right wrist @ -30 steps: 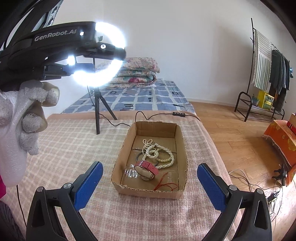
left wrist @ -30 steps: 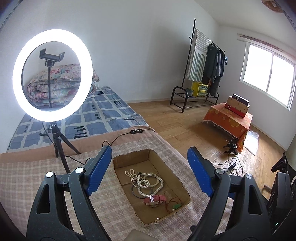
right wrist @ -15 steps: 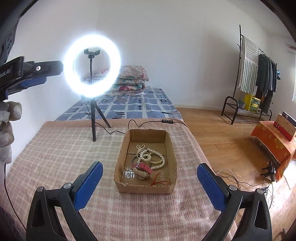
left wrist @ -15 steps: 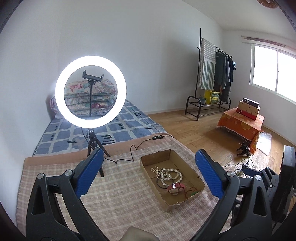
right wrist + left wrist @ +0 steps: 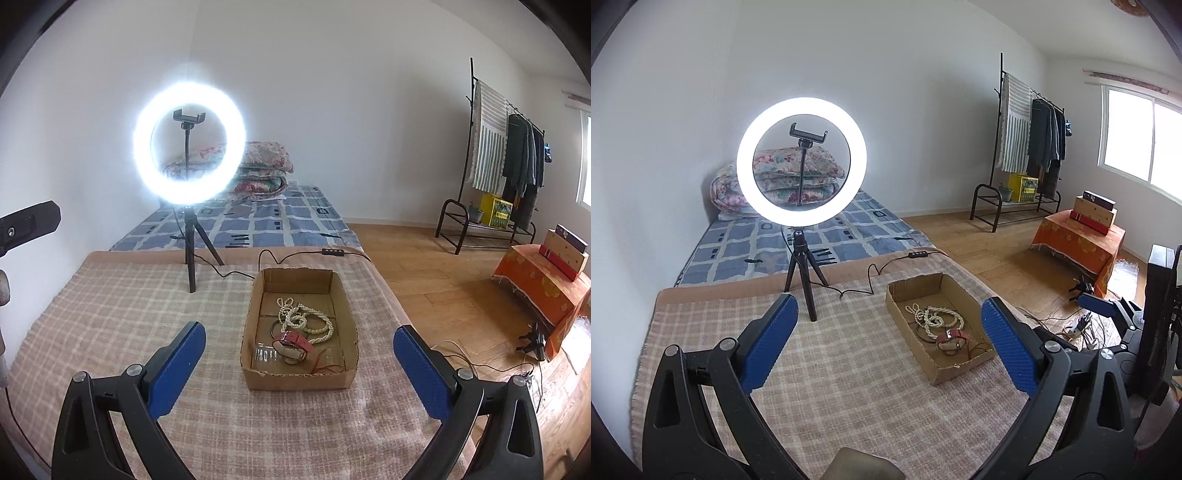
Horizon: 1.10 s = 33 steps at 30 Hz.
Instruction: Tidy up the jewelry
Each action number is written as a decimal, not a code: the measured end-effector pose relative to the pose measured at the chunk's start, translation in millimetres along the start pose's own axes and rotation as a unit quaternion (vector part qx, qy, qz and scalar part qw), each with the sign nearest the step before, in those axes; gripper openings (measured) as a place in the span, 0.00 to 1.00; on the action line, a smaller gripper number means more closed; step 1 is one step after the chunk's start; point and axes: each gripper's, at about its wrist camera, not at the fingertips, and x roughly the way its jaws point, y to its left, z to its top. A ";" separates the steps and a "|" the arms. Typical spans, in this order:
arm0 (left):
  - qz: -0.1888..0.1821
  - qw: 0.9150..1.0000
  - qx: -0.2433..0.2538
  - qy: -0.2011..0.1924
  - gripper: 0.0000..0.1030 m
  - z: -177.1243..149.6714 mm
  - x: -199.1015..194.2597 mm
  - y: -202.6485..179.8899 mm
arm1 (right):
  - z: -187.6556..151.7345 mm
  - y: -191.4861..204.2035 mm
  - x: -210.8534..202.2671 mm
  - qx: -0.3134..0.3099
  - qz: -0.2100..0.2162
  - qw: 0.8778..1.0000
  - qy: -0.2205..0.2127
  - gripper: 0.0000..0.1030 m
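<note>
A shallow cardboard box (image 5: pixel 299 380) sits on the checked cloth and also shows in the left wrist view (image 5: pixel 945 373). In it lie a white pearl necklace (image 5: pixel 303 319), a red-strapped watch (image 5: pixel 293 341), a dark ring-shaped bangle (image 5: pixel 275 326), a small clear item (image 5: pixel 266 355) and a thin red cord (image 5: pixel 325 365). The necklace (image 5: pixel 936 316) and watch (image 5: pixel 953 338) show in the left wrist view too. My left gripper (image 5: pixel 886 339) is open and empty, back from the box. My right gripper (image 5: pixel 299 365) is open and empty, above the box's near end.
A lit ring light (image 5: pixel 801 162) on a black tripod (image 5: pixel 803 273) stands on the cloth left of the box, its cable (image 5: pixel 886 264) running behind it. A mattress with folded quilts (image 5: pixel 783 177) lies beyond. Clothes rack (image 5: pixel 1030 147) and orange-covered stand (image 5: pixel 1078 240) are at right.
Both grippers have pulled back and away from the box, which now looks smaller. The left one has also swung left. Both stay open and empty.
</note>
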 end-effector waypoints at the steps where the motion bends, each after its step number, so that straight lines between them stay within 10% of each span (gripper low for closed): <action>1: 0.002 1.000 0.000 0.000 0.99 0.0 -0.5 0.1 | 0.5 0.6 -1.1 0.000 0.001 1.000 -0.001 1.00; 33: 0.027 0.999 0.002 0.044 1.00 -35.3 3.2 -5.1 | -7.5 -5.7 -3.3 0.002 -0.016 1.000 -0.005 1.00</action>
